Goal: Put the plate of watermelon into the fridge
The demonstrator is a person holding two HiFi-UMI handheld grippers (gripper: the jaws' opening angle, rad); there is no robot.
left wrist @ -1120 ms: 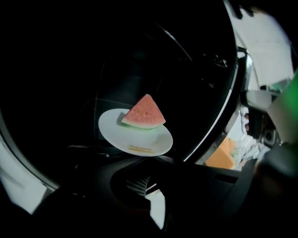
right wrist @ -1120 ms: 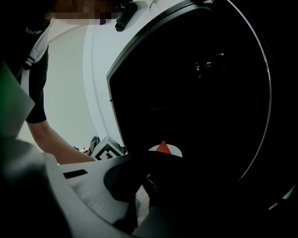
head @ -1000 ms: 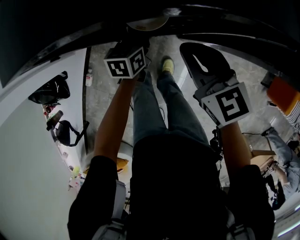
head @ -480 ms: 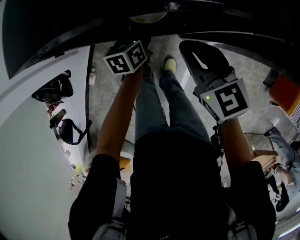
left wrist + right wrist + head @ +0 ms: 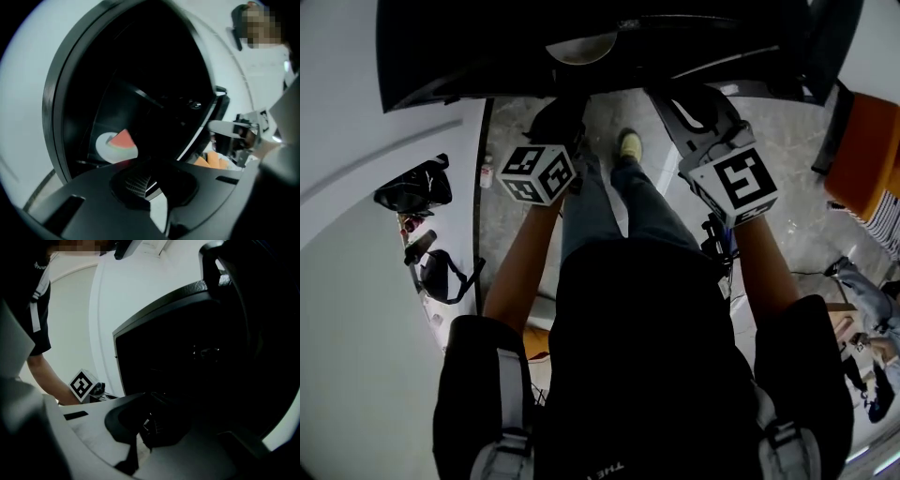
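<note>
PUTTING AWAY THE FRUIT: A person in a dark top and blue jeans (image 5: 609,216) is standing before an open fridge (image 5: 469,56), holding a two-jaw gripper in each hand. The plate (image 5: 112,151) is sitting on a dark shelf inside the fridge, near the shelf's left end in the left gripper view. A red wedge of watermelon (image 5: 123,139) with a pale green rind is lying on the plate, toward its right edge.

The left gripper (image 5: 149,187) is pointing into the compartment, well apart from the plate. Its jaws are lying almost together, having just been opening by a sliver, and nothing is sitting between them. One ribbed pad (image 5: 136,180) is showing at the mouth.

The right gripper (image 5: 145,427) is facing the fridge's black interior further along. In that dim view its jaws appear to be pressed together, pinching nothing.

In the head view the left cube (image 5: 536,173) and the right cube (image 5: 733,183) are hanging over the grey floor (image 5: 511,225), one on either side of the person's legs. A yellowish shoe (image 5: 630,145) is showing between them. The pale plate is peeking out of the dark compartment just above the cubes. Black bags (image 5: 412,187) are lying at the floor's left edge.
</note>
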